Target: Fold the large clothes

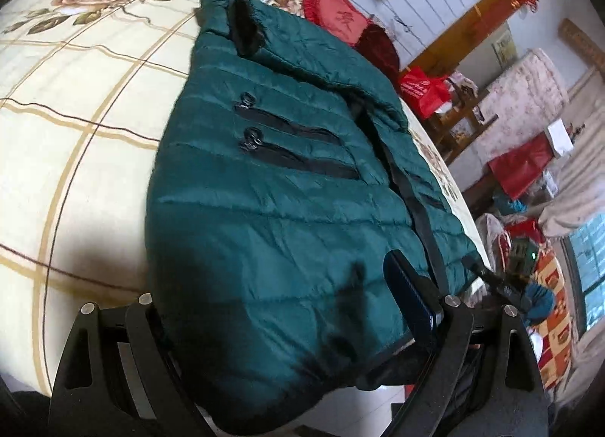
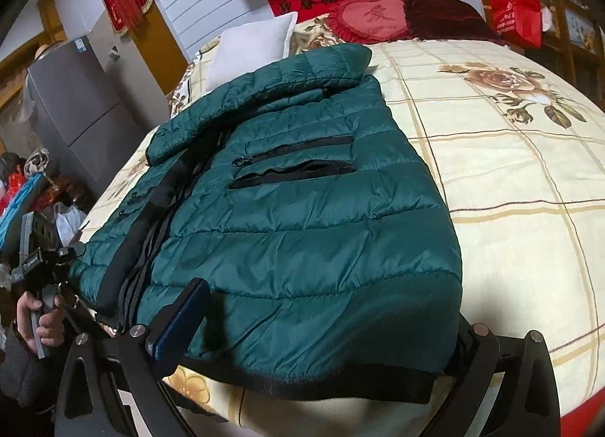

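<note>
Green jacket point(image 1: 272, 210) spread on bed point(image 1: 75, 115) (left tool point(image 1: 287, 323) open).

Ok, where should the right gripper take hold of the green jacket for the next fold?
Grip the black hem band of the jacket, coming in low from the near bed edge. The hem lies flat along that edge, between the right gripper's wide-set fingers, and looks firmer than the puffy quilting. The sleeve is folded across the chest, so lifting from the hem should probably keep it in place.

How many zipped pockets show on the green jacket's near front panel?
2: the upper pocket zip and the lower pocket zip, stacked mid-panel on the jacket. Other panel's pockets are mostly hidden.
</note>
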A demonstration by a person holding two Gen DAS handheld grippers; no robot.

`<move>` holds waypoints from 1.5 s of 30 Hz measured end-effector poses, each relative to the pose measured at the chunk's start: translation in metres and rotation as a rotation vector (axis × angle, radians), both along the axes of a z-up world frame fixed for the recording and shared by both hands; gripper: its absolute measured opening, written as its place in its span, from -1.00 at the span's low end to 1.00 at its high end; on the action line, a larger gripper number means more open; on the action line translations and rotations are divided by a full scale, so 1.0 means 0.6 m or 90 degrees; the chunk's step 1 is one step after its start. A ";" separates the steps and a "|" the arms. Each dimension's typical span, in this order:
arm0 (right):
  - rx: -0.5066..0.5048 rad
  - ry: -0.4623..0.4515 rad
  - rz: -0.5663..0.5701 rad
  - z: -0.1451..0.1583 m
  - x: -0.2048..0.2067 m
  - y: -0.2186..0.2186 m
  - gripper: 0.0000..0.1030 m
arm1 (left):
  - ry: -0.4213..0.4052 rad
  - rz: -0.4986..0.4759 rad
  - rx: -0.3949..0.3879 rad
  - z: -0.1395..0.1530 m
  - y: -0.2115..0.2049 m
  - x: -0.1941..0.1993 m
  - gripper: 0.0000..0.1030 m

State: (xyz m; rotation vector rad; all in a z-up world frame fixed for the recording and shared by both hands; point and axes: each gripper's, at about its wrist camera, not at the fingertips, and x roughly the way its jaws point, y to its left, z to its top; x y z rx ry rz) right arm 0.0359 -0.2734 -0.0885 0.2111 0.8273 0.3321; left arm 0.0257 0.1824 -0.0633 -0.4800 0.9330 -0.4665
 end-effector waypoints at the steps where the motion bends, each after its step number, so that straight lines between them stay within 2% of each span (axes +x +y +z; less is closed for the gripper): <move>1: -0.002 0.000 0.000 0.000 0.000 0.000 1.00 | -0.011 0.003 0.006 0.003 0.001 -0.006 0.61; 2: -0.005 0.001 0.002 0.000 0.002 -0.001 1.00 | -0.016 0.007 0.011 0.005 0.001 -0.004 0.37; 5: 0.008 0.013 -0.002 0.002 0.009 -0.005 1.00 | -0.021 0.042 0.011 0.006 0.018 -0.004 -0.17; 7: 0.029 0.021 -0.010 0.004 0.010 -0.013 0.97 | -0.022 0.062 0.031 0.004 0.019 -0.007 -0.33; 8: 0.036 0.017 -0.013 0.005 0.008 -0.016 0.72 | -0.027 0.065 0.049 0.004 0.015 -0.010 -0.33; 9: 0.042 0.010 -0.017 0.007 0.005 -0.021 0.34 | -0.030 0.066 0.064 0.003 0.010 -0.012 -0.32; 11: 0.039 -0.001 -0.028 0.010 0.000 -0.027 0.07 | -0.039 0.069 0.110 0.002 -0.004 -0.019 -0.32; 12: 0.043 -0.002 -0.030 0.010 0.000 -0.029 -0.01 | -0.036 0.071 0.117 -0.002 -0.006 -0.020 -0.32; 14: 0.045 0.005 -0.036 0.006 0.002 -0.032 -0.07 | -0.034 0.076 0.110 -0.006 -0.005 -0.017 -0.28; 17: 0.059 0.013 -0.043 -0.001 0.005 -0.033 -0.06 | -0.029 0.084 0.076 -0.010 0.002 -0.018 -0.14; 21: 0.069 0.015 -0.038 -0.003 0.008 -0.034 -0.06 | -0.034 0.086 0.080 -0.009 -0.002 -0.022 -0.12; 22: 0.068 0.016 -0.030 -0.002 0.007 -0.032 -0.12 | -0.034 0.089 0.087 -0.007 -0.003 -0.023 -0.34; 23: 0.059 0.008 -0.025 0.002 0.004 -0.027 -0.28 | -0.038 0.094 0.090 -0.004 -0.001 -0.025 -0.62; 24: 0.049 -0.003 -0.024 0.009 0.000 -0.024 -0.45 | -0.041 0.094 0.086 -0.001 0.001 -0.026 -0.69; 27: 0.043 -0.041 -0.027 0.036 -0.021 -0.021 -0.65 | -0.056 0.103 0.076 0.020 0.009 -0.035 -0.78; 32: 0.043 -0.055 -0.015 0.056 -0.062 -0.010 -0.68 | -0.088 0.121 0.077 0.071 0.026 -0.069 -0.79; 39: 0.057 -0.115 -0.028 0.109 -0.131 -0.021 -0.69 | -0.115 0.145 0.018 0.120 0.059 -0.124 -0.79; 45: 0.067 -0.165 -0.035 0.167 -0.185 -0.031 -0.69 | -0.156 0.138 0.006 0.172 0.054 -0.185 -0.79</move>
